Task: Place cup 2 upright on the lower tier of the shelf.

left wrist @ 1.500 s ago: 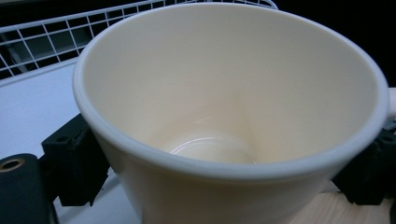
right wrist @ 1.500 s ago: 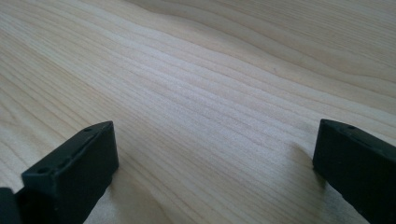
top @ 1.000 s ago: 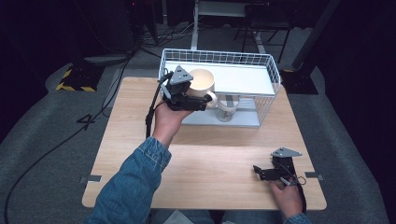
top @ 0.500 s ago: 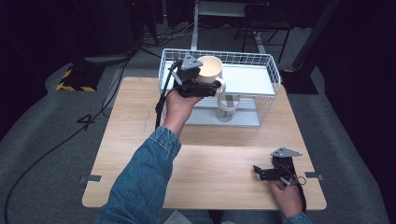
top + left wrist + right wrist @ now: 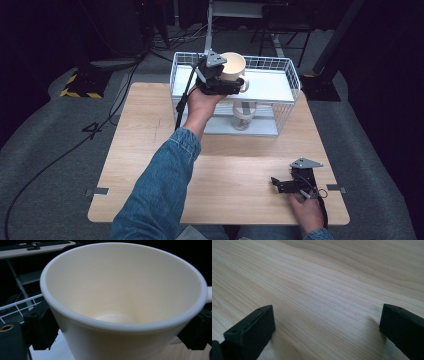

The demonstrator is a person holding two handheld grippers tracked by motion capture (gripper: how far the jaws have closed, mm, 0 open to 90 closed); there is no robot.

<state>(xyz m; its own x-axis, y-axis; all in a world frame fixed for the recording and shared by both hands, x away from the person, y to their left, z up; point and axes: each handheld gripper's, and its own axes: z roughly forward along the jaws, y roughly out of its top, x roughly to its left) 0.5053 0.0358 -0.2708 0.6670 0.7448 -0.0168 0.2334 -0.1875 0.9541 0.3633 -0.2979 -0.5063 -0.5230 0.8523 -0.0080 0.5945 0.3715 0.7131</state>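
Left gripper [image 5: 226, 86] is clamped on the cream mug [image 5: 233, 66], upright, held over the top shelf of the white wire rack [image 5: 285, 67] at 12 o'clock on the tabletop [image 5: 150, 130]. Mug's up, prob. not yet set down, so placing & release are left. Right gripper [image 5: 289, 184] rests at 5 o'clock, jaws apart, empty. A glass [image 5: 243, 119] stands on the lower level.

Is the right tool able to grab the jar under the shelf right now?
Probably yes. The right tool is open and empty near the table's front edge, and the jar stands on the wire rack's lower level, whose front side looks open. It is a long reach, though.
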